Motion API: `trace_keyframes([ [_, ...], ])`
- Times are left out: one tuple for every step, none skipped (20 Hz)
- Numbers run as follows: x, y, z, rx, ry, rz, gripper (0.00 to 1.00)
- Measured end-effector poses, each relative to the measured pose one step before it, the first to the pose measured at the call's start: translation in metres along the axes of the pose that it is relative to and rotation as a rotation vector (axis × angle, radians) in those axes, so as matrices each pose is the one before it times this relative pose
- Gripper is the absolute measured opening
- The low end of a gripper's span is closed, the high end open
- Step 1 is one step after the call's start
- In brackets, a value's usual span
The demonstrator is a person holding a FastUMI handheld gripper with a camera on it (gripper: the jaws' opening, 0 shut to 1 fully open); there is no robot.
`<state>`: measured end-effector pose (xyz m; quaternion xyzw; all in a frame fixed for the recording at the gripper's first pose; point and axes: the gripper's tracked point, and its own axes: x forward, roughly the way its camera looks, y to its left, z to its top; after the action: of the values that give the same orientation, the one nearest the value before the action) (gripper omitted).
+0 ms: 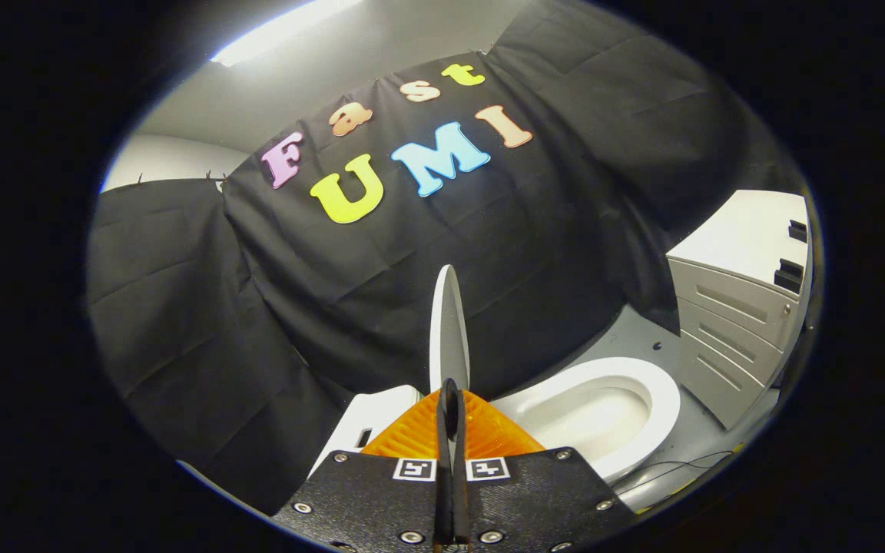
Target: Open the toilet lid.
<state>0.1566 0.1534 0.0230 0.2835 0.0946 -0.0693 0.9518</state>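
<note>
Toilet lid (449,322) upright, edge pinched by gripper (450,399)

Mock bathroom booth: a toilet (604,407) beside a drawer cabinet (734,307).

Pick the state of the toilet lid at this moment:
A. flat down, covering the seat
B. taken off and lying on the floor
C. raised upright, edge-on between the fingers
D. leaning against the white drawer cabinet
C: the lid stands upright beside the exposed seat, its lower edge pinched between the fingers of the gripper.
</note>
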Motion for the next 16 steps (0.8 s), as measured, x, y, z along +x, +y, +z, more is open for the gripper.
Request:
trace_keyframes([
  [0.00004,0.00748,-0.00134,-0.01204,-0.00645,0.00722,0.0],
  [0.00093,0.00653,-0.00074,-0.00942,-0.00484,0.00873,0.0],
  [0.00073,0.00615,-0.00163,0.00216,-0.00106,0.0085,0.0],
  [0.0009,0.00661,-0.00119,0.00392,-0.00133,0.00727,0.0],
  [-0.00017,0.00734,-0.0023,0.00332,0.00115,0.00803,0.0],
  [0.00058,0.00687,-0.0007,-0.00614,-0.00267,0.00597,0.0],
  [0.00199,0.00933,-0.00038,-0.01468,-0.0008,0.00859,0.0],
  [0.00065,0.00876,-0.00135,-0.02045,-0.00484,0.01211,0.0],
  [0.00088,0.01038,-0.00347,-0.01973,-0.00012,0.01589,0.0],
  [0.00145,0.00806,-0.00227,-0.02035,-0.00229,0.01301,0.0],
  [0.0008,0.00706,-0.00277,-0.0218,0.00044,0.00859,0.0],
  [0.00183,0.00564,-0.00094,-0.02069,0.00106,0.00227,0.0],
  [0.00139,0.00563,-0.00224,-0.02133,0.00421,0.00226,0.0],
  [0.00138,0.0061,-0.00169,-0.01481,0.00363,0.00451,0.0],
  [0.00141,0.00781,-0.00242,-0.01054,0.00378,0.00753,0.0],
  [0.0021,0.00693,-0.00173,-0.00499,0.0016,0.00994,0.0],
])
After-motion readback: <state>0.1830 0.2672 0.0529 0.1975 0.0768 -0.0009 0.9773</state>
